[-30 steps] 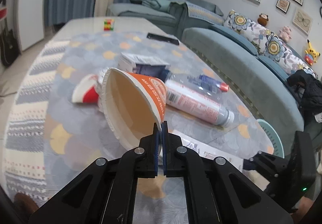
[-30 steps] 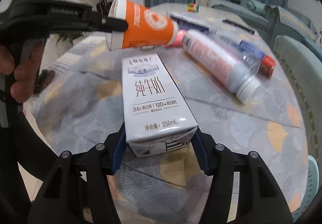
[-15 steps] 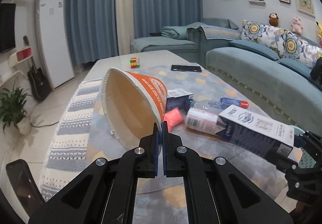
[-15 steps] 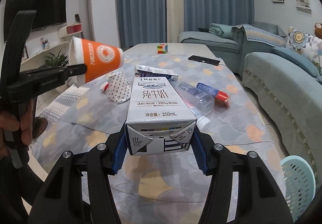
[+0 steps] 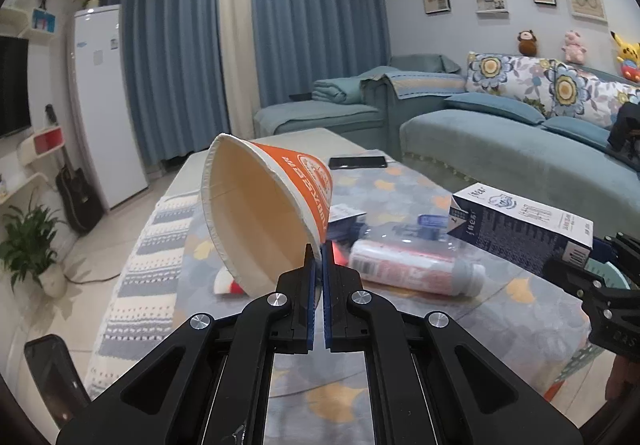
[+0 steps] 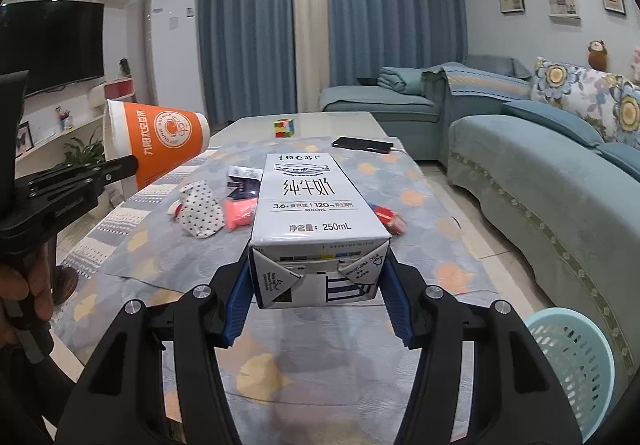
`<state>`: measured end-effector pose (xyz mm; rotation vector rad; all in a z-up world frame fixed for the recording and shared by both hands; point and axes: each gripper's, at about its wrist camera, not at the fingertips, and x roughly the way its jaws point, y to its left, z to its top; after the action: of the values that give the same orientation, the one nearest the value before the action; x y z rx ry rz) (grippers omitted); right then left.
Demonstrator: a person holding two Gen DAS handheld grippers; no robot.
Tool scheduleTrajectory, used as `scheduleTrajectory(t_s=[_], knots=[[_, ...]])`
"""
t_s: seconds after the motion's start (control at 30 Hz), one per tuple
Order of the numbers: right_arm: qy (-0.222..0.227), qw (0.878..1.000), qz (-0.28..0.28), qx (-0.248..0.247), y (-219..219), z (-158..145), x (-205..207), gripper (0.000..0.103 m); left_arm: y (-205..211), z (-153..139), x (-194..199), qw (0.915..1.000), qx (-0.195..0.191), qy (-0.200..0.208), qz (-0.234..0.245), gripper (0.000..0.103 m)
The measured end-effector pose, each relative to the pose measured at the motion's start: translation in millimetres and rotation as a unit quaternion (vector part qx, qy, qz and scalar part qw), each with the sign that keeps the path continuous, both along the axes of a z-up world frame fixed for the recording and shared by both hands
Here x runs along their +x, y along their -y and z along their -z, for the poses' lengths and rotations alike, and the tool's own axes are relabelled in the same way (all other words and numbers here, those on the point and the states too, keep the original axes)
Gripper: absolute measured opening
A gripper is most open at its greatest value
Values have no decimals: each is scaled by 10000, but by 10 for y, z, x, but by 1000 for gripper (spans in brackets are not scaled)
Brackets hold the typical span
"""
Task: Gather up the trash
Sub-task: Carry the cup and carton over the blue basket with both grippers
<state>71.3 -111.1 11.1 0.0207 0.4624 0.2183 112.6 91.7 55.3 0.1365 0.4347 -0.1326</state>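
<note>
Worktop (image 6: 416, 329) under a patterned cloth, trash strewn mid-surface. Pale blue laundry-style basket (image 6: 576, 361) down at lower right off the worktop edge, likely the bin. Milk carton (image 6: 316, 229) clamped between the pads of the right tool (image 6: 318, 309), lifted clear of the cloth, lying flat along the fingers. Orange paper cup (image 5: 272, 213) pinched by its rim wall in the fully closed left tool (image 5: 316, 265), mouth tilted toward the camera, also airborne. Left behind: white plastic bottle (image 5: 416, 271), crushed clear bottle (image 5: 404, 231), spotted crumpled cup (image 6: 200, 215), pink scrap (image 6: 239, 214). Carry phase, by the look. Next: swing both loads over the basket, then release.
</note>
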Motion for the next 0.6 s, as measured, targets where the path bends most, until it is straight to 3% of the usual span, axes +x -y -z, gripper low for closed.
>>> scheduleTrajectory(t_s=[0.37,0.6], knots=[[87,9980,622,11,575,-17,-274,53,688,-31,-132,9969,96,13,785,1],[171,9925,1205,133,1147,-69,-600,53,1308,56,-362,9881,140,-3,1533,1]])
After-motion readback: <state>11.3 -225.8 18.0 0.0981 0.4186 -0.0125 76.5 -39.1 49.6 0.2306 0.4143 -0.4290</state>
